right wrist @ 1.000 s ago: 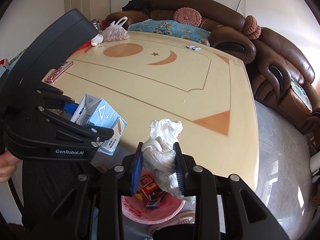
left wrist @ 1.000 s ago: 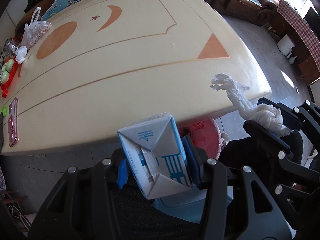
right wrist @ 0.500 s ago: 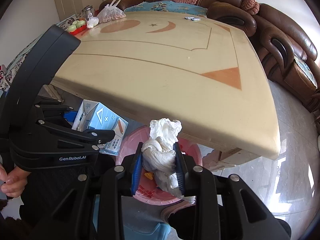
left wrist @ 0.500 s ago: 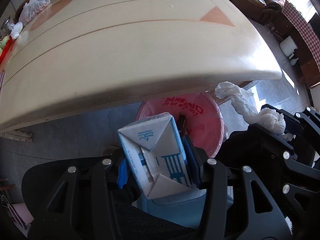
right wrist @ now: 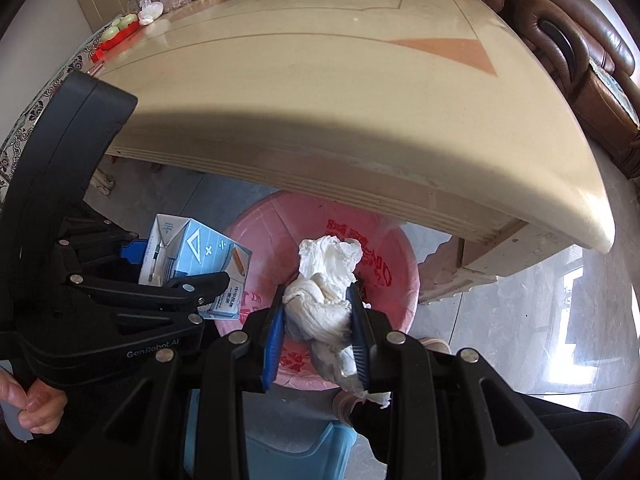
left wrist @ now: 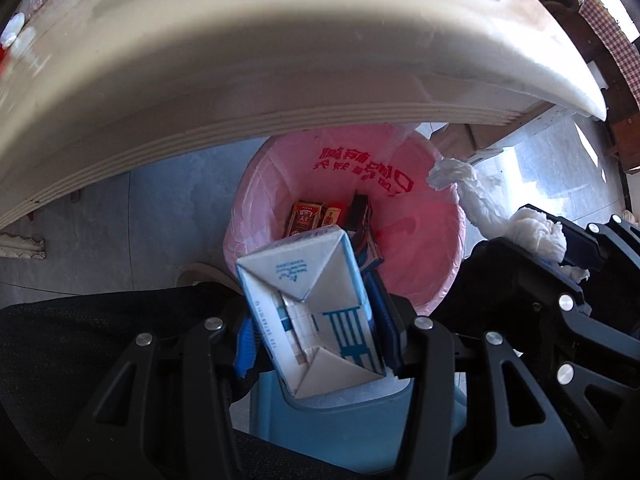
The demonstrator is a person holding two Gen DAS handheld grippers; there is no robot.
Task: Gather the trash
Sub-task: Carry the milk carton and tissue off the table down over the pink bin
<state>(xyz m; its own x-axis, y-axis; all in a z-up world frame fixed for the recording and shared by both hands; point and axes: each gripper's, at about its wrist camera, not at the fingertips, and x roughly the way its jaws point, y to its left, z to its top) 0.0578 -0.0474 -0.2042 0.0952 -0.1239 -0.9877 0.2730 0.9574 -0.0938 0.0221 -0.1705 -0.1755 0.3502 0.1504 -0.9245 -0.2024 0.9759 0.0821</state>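
Overhanging table edge (left wrist: 280,120) above bin (left wrist: 452,280)

Milk carton (left wrist: 316,308): smooth printed paperboard, slight sheen; tissue wad (right wrist: 324,300): soft crumpled paper, matt. Bin liner (left wrist: 424,216): thin pink plastic film, wrinkled & glossy; table (right wrist: 340,92): polished beige top w/ layered wood-look edge. Grippers: matt black plastic w/ shiny metal rivets, ribbed blue pads (right wrist: 274,336); floor tiles (right wrist: 560,320) glossy.
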